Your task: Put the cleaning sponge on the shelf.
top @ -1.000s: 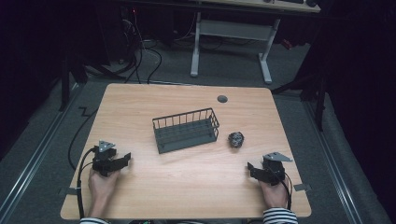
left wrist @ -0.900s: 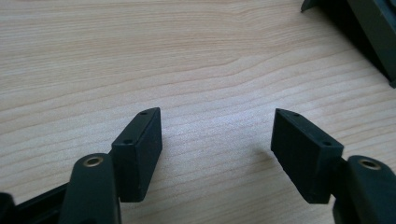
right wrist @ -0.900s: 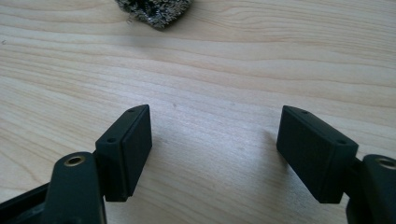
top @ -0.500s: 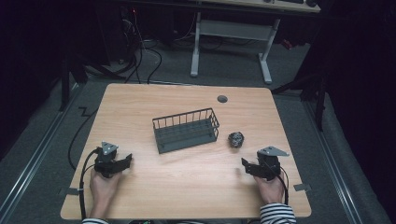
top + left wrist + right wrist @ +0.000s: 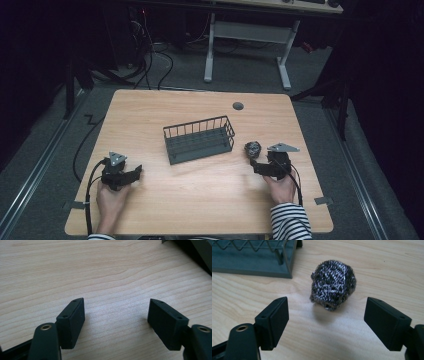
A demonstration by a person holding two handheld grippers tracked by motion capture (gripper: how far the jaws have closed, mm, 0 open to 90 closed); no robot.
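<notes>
Wooden table [image 5: 150,120] | wire basket [image 5: 199,140] holds nothing | scrubber [image 5: 333,285] beside it | right gripper [image 5: 325,320] jaws just widened, nothing between | left gripper [image 5: 116,322] apart

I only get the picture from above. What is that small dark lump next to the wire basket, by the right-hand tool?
Observer: In the right gripper view it is a fuzzy ball, black flecked with white, lying on the table.
Operator: Is the right gripper holding it?
Observer: No. Its jaws have just been opening and stand wide, with the ball a little beyond their tips, untouched.
Operator: Is the ball touching the basket?
Observer: No. Close up, a strip of bare wood lies between the ball and the basket's corner.
Operator: And the left gripper?
Observer: Its jaws have been opening too; between them is bare wood, nothing else.
</notes>
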